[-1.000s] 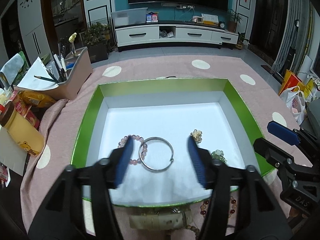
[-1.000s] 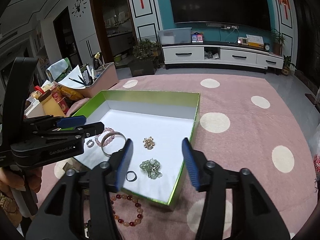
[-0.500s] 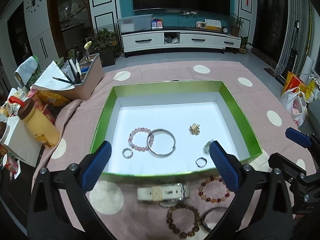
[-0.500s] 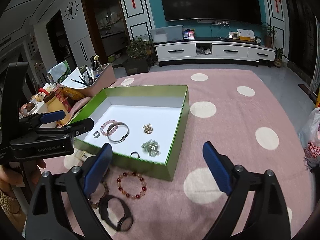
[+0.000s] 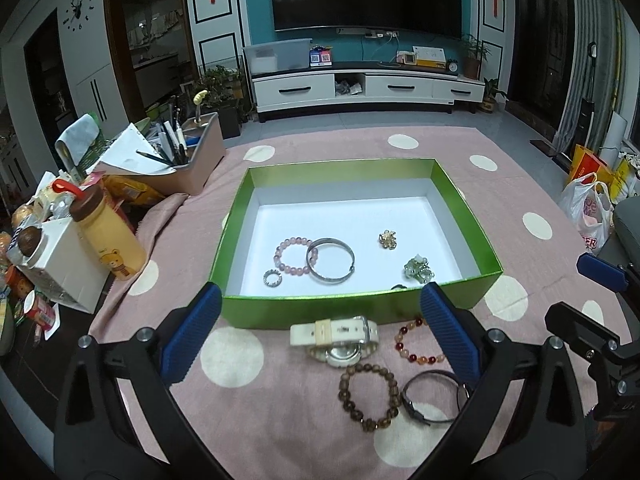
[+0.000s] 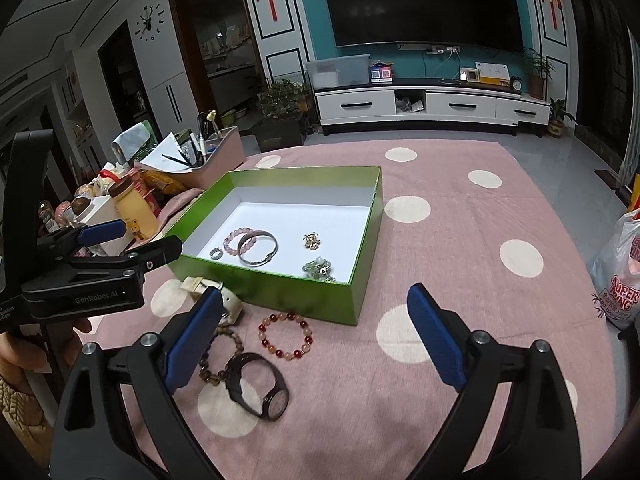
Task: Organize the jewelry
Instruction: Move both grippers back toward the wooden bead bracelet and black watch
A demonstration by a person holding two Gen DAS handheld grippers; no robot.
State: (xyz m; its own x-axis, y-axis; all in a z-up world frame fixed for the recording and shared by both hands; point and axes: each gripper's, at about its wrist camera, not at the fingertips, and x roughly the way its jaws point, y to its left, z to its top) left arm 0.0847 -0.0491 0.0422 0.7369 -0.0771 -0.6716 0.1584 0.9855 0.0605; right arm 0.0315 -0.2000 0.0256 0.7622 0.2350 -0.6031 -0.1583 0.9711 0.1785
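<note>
A green box point(image 5: 360, 308) with a white floor holds a pink bead bracelet point(image 5: 280, 252), a silver bangle point(image 5: 330, 278), a small ring point(image 5: 273, 279), a gold brooch point(image 5: 387, 239) and a green jade piece point(image 5: 418, 270). On the cloth in front of it lie a white watch point(image 5: 334, 330), a red bead bracelet point(image 6: 266, 340), a brown bead bracelet point(image 5: 344, 392) and a black watch point(image 6: 276, 402). My left gripper point(image 5: 320, 291) is open and empty at the box's front wall. My right gripper point(image 6: 315, 292) is open and empty above the loose pieces.
A pink cloth with cream dots point(image 6: 460, 240) covers the surface. At the left stand a pen holder point(image 5: 192, 160), a yellow bottle point(image 5: 108, 236), a white carton point(image 5: 60, 264) and snacks. A plastic bag point(image 6: 624, 276) sits at the right edge.
Both grippers opened from half width to wide and pulled back and up from over the box. The watches and bracelets on the cloth came into view.
</note>
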